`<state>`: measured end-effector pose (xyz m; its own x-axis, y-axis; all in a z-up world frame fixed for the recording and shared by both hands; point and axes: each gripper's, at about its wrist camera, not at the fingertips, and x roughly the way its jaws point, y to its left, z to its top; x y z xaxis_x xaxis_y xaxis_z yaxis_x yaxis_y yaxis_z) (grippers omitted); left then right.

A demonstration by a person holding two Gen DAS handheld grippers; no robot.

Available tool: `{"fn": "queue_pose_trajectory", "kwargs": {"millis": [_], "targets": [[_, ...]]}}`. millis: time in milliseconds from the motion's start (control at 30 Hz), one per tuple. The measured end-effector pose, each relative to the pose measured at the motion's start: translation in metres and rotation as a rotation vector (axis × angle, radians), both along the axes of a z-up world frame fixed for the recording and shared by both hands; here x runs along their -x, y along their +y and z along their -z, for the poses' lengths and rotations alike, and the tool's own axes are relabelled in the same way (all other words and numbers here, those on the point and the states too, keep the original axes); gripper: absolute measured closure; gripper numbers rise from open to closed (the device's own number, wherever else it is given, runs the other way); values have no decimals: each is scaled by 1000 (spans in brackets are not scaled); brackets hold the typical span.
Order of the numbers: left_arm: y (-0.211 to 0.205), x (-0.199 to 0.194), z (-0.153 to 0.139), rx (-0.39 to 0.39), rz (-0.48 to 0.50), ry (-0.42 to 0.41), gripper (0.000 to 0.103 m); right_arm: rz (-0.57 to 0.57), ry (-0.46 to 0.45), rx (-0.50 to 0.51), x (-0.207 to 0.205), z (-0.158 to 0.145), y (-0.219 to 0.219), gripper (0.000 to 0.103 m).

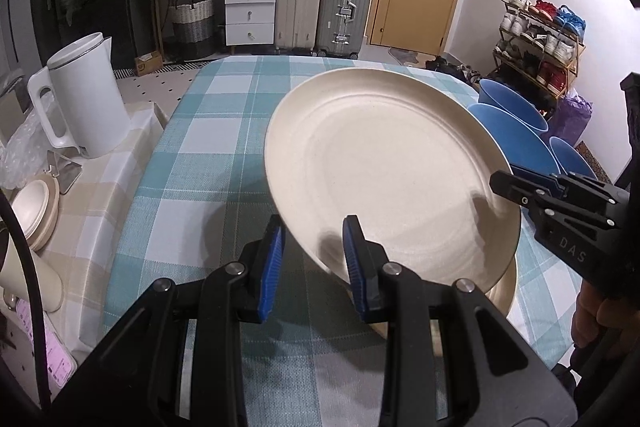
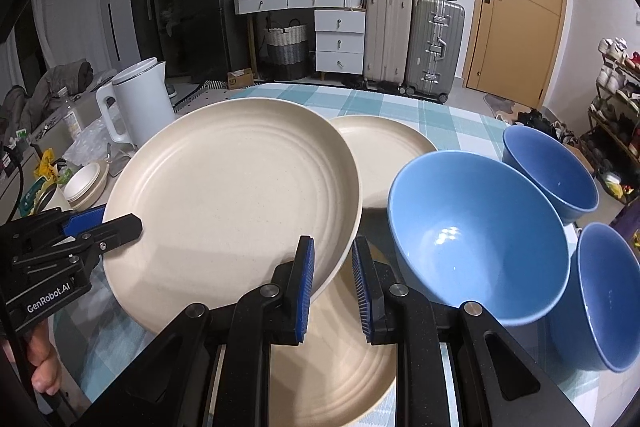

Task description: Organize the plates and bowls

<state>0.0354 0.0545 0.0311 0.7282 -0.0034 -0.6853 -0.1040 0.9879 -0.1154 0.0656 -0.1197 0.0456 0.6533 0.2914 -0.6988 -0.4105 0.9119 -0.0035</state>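
A large cream plate (image 1: 392,163) (image 2: 236,199) is held tilted above the checked table. My left gripper (image 1: 314,259) has its jaws around the plate's near rim. My right gripper (image 2: 332,275) has its jaws around the opposite rim and also shows in the left wrist view (image 1: 516,183). A second cream plate (image 2: 332,367) lies under the held one. A third cream plate (image 2: 384,155) lies further back. Three blue bowls (image 2: 480,239) (image 2: 552,171) (image 2: 608,295) stand to the right.
A white kettle (image 1: 88,95) stands on a beige side table (image 1: 100,211) to the left, beside stacked cream bowls (image 1: 34,211). Suitcases (image 1: 324,11), drawers and a door stand beyond the table's far edge. A shoe rack (image 1: 540,43) is at the right.
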Motion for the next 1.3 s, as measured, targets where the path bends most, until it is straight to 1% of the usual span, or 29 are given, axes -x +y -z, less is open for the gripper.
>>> {"fn": "queue_pose_trajectory", "kwargs": {"millis": [333,500,833,1033,1300], "targets": [[-3,15,1,-7,7,12,77,8,17,-10,24,7,-2,83],[-11,19,1,-31,23,24,77,20,25,-11,30,10,-6,82],[-23,14,13,-65,65,75,77,51,37,9,40,15,-15,82],[-34,7,24,-110,83,111,76,68,47,28,44,22,-18,82],[-41,-1,36,-144,107,149,76,79,68,57,46,33,-18,82]]}}
